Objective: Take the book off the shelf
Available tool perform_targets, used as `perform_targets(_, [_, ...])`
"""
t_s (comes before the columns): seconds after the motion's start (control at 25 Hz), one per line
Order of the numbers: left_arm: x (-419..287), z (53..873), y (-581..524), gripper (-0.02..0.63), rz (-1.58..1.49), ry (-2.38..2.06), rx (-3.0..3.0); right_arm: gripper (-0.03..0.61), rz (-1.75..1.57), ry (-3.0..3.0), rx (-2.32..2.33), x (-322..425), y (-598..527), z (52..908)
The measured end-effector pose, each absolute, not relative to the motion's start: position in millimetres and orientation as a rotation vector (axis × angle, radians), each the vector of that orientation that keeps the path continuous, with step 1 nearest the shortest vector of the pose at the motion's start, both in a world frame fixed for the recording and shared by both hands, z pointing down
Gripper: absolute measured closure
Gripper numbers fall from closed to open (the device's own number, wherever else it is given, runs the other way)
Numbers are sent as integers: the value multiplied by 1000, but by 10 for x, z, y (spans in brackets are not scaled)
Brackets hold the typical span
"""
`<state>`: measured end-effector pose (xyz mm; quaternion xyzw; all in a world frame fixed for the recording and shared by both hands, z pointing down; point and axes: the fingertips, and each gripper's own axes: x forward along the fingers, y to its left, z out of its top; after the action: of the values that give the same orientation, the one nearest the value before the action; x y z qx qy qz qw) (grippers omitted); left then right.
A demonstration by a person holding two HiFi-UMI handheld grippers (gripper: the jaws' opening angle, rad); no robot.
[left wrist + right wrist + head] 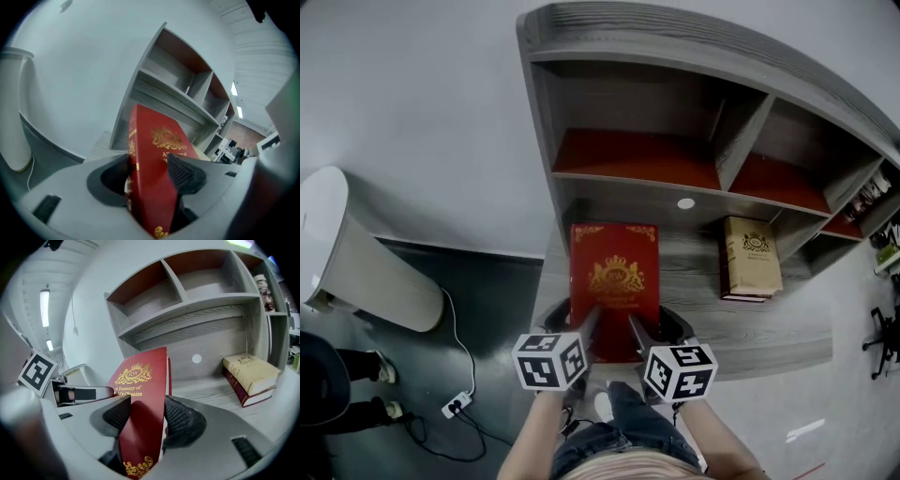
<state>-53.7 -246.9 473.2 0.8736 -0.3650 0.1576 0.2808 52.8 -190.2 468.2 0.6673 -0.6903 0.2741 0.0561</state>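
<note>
Red book (614,272), gilt crest on its cover: held by its near edge between both your grippers, over the lower board of the grey shelf unit (750,342), cover facing up; whether it clears the board cannot be told. Your left gripper (592,323): jaws clamped on the book's near left part, pads pressed to cover and back; your right gripper (635,328): clamped likewise on the near right part. Cream book (752,253): lying on a darker volume (742,298), further right on the same board, well apart from the red book.
</note>
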Motion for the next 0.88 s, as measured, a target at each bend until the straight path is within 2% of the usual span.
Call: perform_targets(0.88, [-895,4247,-1998,362,293,-1076,2413,364,633,-2257,2048,218,-1476,4208])
